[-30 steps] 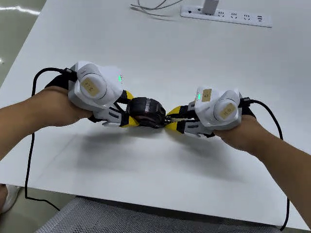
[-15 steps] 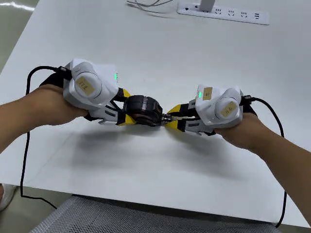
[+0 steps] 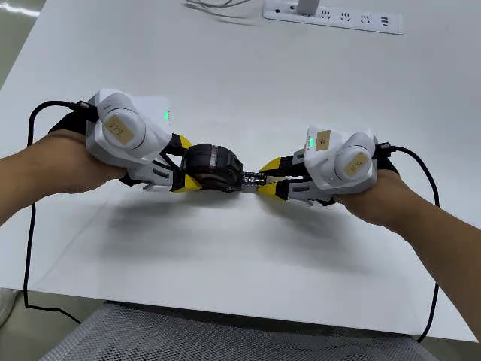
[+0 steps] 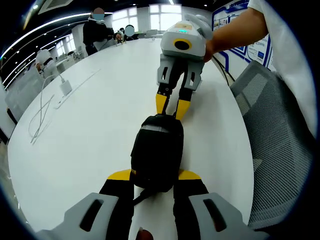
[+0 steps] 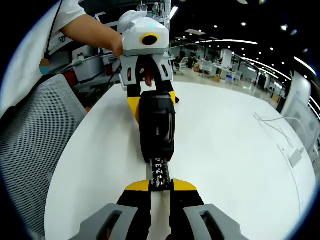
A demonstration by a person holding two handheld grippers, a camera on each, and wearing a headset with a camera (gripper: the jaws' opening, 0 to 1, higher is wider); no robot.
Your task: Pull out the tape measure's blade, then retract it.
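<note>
Gripping the tape measure [image 3: 214, 165] in my left tongs [image 3: 188, 164], I pinch the barely-drawn blade [image 3: 251, 180] with my right tongs [image 3: 264, 179]; next should be a steady, straight pull apart.

White table [image 3: 225, 75] spans head view. White power strip [image 3: 331, 16] lies at far edge, white plug [image 3: 307, 6] seated near its left end. Thin cables [image 3: 218, 7] trail left of strip. Grey mesh chair [image 3: 188, 335] sits below near table edge.

Left gripper view: chair right of table, cables looping over tabletop at left, people [image 4: 95, 30] standing at far end, perhaps three, too blurred to count.

Right gripper view: open office behind table, ceiling light strips [image 5: 235, 42], distant desks [image 5: 220, 67].
</note>
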